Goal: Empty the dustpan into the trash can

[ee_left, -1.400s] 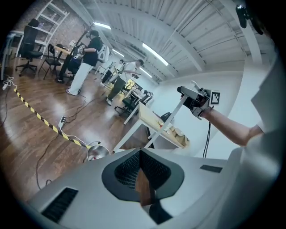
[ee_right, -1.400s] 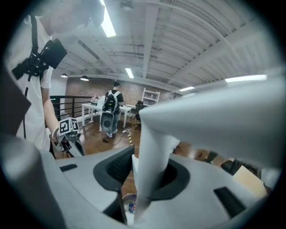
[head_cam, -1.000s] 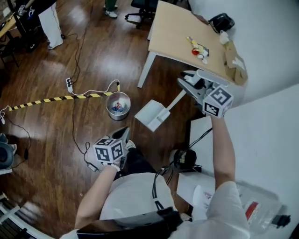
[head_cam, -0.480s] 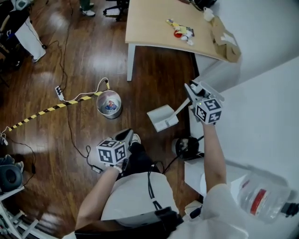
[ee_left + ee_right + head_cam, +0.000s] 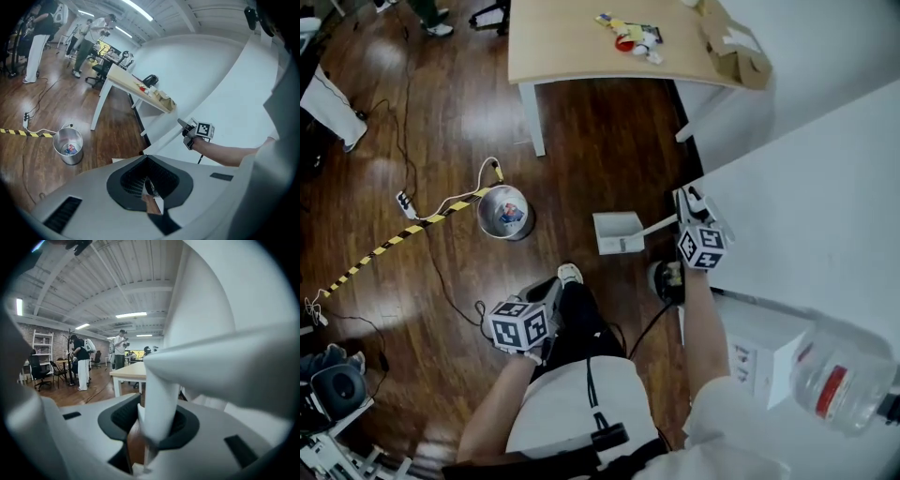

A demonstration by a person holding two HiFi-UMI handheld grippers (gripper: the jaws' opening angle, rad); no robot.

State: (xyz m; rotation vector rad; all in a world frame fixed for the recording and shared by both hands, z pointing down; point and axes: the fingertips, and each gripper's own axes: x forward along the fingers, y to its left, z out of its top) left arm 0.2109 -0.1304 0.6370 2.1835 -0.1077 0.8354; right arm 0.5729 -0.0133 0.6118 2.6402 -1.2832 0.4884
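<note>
A white dustpan [image 5: 617, 232] hangs low over the wooden floor, to the right of the round metal trash can [image 5: 503, 212], which has some scraps in it. The pan's long white handle [image 5: 658, 223] runs to my right gripper [image 5: 683, 204], which is shut on it. In the right gripper view the handle [image 5: 159, 394] fills the space between the jaws. My left gripper [image 5: 548, 292] is near my legs, shut with nothing in it [image 5: 151, 187], and it faces the trash can [image 5: 68, 146].
A wooden table [image 5: 581, 42] with small items stands beyond the can. A white partition [image 5: 806, 187] bounds the right side. Yellow-black tape [image 5: 384, 246], a power strip [image 5: 403, 202] and cables cross the floor at left. A white box [image 5: 759, 352] and a plastic bottle [image 5: 839, 380] sit at lower right.
My right gripper has dropped and rolled, bringing the dustpan down from a raised tilt to near the floor. The view has shifted toward the table. The left gripper has sunk slightly.
</note>
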